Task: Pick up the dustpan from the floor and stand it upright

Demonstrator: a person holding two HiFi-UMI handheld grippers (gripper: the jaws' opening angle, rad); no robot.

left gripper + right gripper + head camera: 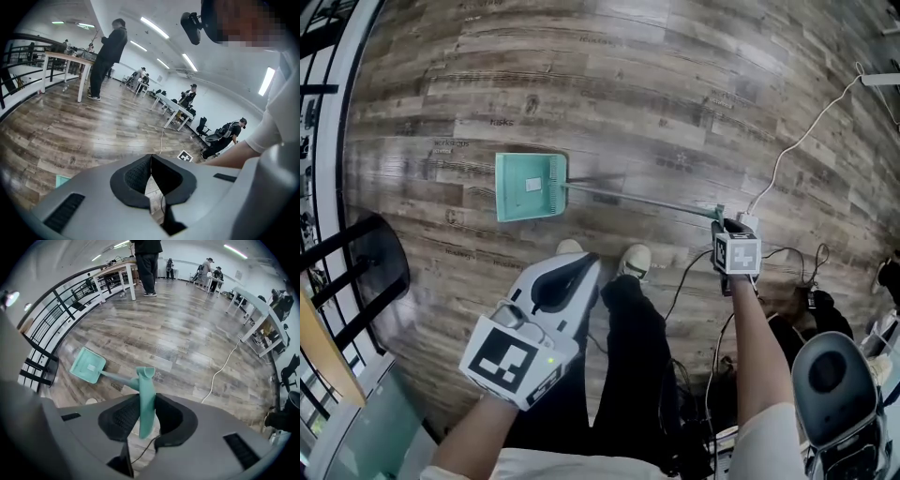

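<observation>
The teal dustpan lies with its pan [525, 187] on the wood floor, and its long handle [637, 199] rises to the right. My right gripper [727, 230] points steeply down and is shut on the handle's teal end. In the right gripper view that handle end [146, 399] stands upright between the dark pads of the gripper [147, 408], with the pan [86, 365] far below on the left. My left gripper [572, 267] hangs over the person's legs, apart from the dustpan. Its pads meet at the tips [151, 161] with nothing between them.
A white cable [787, 159] runs across the floor at the right, with dark cables near the person's shoes [635, 260]. A black railing [337, 253] borders the left side. Farther off stand a person [105, 56] and tables [70, 58].
</observation>
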